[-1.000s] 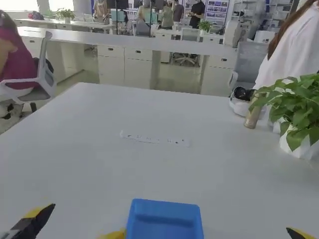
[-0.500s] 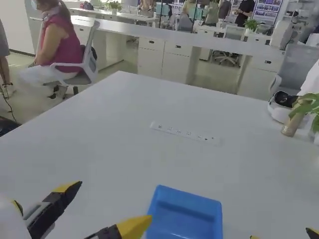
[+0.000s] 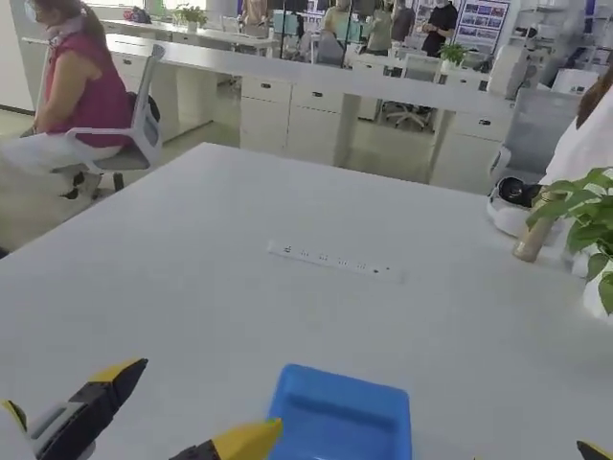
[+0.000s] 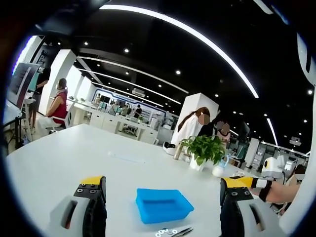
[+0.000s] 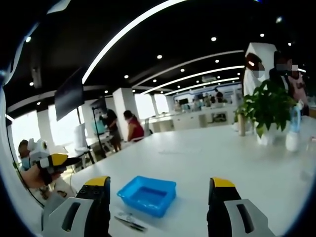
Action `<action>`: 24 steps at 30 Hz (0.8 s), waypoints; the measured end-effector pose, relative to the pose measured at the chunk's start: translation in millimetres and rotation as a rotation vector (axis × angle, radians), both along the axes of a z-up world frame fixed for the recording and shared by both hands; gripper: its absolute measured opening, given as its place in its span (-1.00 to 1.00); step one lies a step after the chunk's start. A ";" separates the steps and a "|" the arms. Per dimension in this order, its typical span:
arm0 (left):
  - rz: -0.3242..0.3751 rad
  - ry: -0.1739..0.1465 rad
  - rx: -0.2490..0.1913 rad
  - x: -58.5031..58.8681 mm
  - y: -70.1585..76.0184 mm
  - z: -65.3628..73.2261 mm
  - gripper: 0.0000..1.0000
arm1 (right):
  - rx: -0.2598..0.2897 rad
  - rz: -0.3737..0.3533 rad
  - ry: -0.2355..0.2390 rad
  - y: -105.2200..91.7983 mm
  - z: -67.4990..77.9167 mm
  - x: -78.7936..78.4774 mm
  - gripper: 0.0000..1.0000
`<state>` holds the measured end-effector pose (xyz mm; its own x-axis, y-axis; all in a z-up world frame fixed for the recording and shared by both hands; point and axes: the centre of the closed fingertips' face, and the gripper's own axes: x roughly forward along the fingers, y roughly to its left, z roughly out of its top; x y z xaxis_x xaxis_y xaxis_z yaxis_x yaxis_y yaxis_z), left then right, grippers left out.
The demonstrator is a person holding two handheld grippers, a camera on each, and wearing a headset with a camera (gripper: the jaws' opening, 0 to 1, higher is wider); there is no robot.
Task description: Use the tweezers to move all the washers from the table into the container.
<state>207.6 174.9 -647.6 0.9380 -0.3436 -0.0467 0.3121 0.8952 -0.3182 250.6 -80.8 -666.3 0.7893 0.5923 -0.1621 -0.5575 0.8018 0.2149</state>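
The blue container point(image 3: 340, 414) sits at the near edge of the white table point(image 3: 287, 316), and nothing shows inside it. The tweezers point(image 5: 129, 222) lie on the table just in front of it. A few small washers point(image 4: 163, 231) lie beside the tweezers point(image 4: 181, 230). My left gripper point(image 3: 187, 407) hovers left of the container, its yellow-tipped jaws wide apart and holding nothing. My right gripper point(image 5: 159, 182) is open too, facing the container point(image 5: 147, 193) from the other side. One of its yellow fingertips point(image 3: 592, 449) shows at the bottom right corner of the head view.
A white power strip point(image 3: 330, 259) lies mid-table. At the right edge stand a potted plant point(image 3: 584, 220), a bottle point(image 3: 532, 240) and a white headset point(image 3: 508, 201). A person sits on a chair point(image 3: 144, 134) at the far left. More desks stand behind.
The head camera has swung left and down a little. My left gripper's yellow tips have come further up into the bottom left of the head view. The container stays put.
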 end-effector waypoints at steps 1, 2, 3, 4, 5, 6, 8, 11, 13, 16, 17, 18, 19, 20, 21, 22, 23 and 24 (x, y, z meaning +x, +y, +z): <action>-0.007 -0.001 0.001 1.1 -0.8 -0.7 0.96 | -0.005 -0.006 -0.002 -0.5 0.5 -0.5 0.61; -0.012 0.001 -0.002 1.9 -1.3 -1.5 0.96 | -0.011 -0.009 -0.002 -1.2 0.4 -0.7 0.61; -0.023 0.000 -0.008 2.7 -2.5 -2.1 0.97 | -0.030 -0.016 -0.010 -2.3 0.4 -1.1 0.61; -0.027 0.001 -0.009 3.6 -2.7 -2.7 0.97 | -0.046 -0.019 -0.013 -3.3 0.0 -1.2 0.61; -0.031 0.005 -0.006 5.3 -2.6 -4.0 0.97 | -0.068 -0.022 -0.016 -4.3 -1.0 -1.8 0.61; -0.037 0.008 -0.004 6.3 -3.0 -4.8 0.97 | -0.075 -0.025 -0.020 -5.1 -1.2 -2.0 0.61; -0.050 0.013 -0.002 9.4 -3.7 -5.4 0.97 | -0.078 -0.034 -0.028 -7.8 -0.6 -2.5 0.61; -0.070 0.018 0.007 13.0 -6.0 -4.1 0.97 | -0.065 -0.061 -0.025 -12.2 -1.1 -2.1 0.61; -0.073 0.015 0.013 13.7 -6.8 -2.0 0.97 | -0.064 -0.065 -0.022 -12.7 -2.5 -2.7 0.61; -0.078 0.013 0.020 13.4 -7.7 -1.0 0.96 | -0.073 -0.058 -0.019 -10.4 -5.3 -3.6 0.60; -0.079 0.014 0.022 13.2 -7.9 -1.3 0.96 | -0.074 -0.058 -0.020 -10.0 -5.5 -3.6 0.60; -0.081 0.017 0.021 13.0 -8.6 -2.6 0.96 | -0.073 -0.057 -0.021 -9.1 -4.2 -3.8 0.60; -0.080 0.022 0.020 12.8 -8.8 -3.8 0.96 | -0.072 -0.058 -0.023 -8.7 -3.8 -3.8 0.60; -0.080 0.024 0.020 12.5 -9.1 -4.6 0.96 | -0.073 -0.059 -0.025 -9.3 -3.8 -3.6 0.60; -0.082 0.026 0.018 11.8 -10.0 -5.3 0.96 | -0.076 -0.060 -0.024 -9.4 -4.5 -3.5 0.60; -0.083 0.026 0.018 11.3 -10.8 -5.4 0.96 | -0.079 -0.062 -0.022 -9.9 -5.6 -3.7 0.60; -0.081 0.025 0.020 10.6 -11.1 -5.3 0.96 | -0.080 -0.063 -0.023 -10.2 -6.0 -3.7 0.61; -0.081 0.027 0.022 10.3 -11.4 -5.5 0.96 | -0.080 -0.064 -0.023 -10.6 -6.3 -3.7 0.61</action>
